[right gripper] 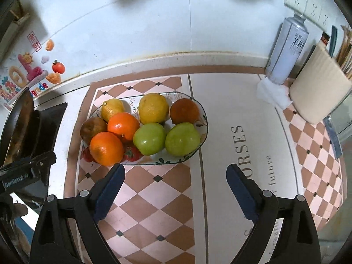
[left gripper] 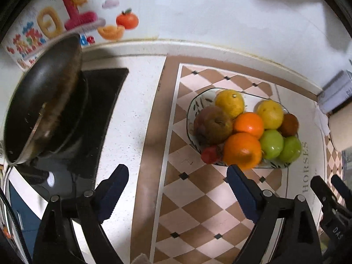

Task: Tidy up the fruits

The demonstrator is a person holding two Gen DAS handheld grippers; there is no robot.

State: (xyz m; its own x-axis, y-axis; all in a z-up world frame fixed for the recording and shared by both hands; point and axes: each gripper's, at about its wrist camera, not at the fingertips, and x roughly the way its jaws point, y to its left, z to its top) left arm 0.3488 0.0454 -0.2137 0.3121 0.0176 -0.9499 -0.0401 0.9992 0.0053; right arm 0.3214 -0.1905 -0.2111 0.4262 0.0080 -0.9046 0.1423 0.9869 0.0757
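Observation:
A glass fruit plate (right gripper: pixel 203 115) (left gripper: pixel 203 98) sits on the checkered mat. It holds two oranges (right gripper: pixel 106 148) (left gripper: pixel 242 149), two yellow lemons (right gripper: pixel 153 108) (left gripper: pixel 229 102), two green apples (right gripper: pixel 182 139) (left gripper: pixel 271 143), a brown pear (right gripper: pixel 92 127) (left gripper: pixel 214 125), a dark orange fruit (right gripper: pixel 184 111) (left gripper: pixel 289 125) and small red fruits (right gripper: pixel 132 154) (left gripper: pixel 210 154). My left gripper (left gripper: pixel 177 169) hangs open above the mat, left of and nearer than the plate, nothing between its fingers. My right gripper (right gripper: pixel 176 169) is open above the mat just in front of the plate, empty.
A dark frying pan (left gripper: pixel 44 101) (right gripper: pixel 21 118) rests on the black stove at the left. At the right stand a spray can (right gripper: pixel 286 50), a beige cutlery holder (right gripper: pixel 319 88) and a folded white cloth (right gripper: pixel 271 93). The tiled wall carries fruit stickers (left gripper: pixel 126 19).

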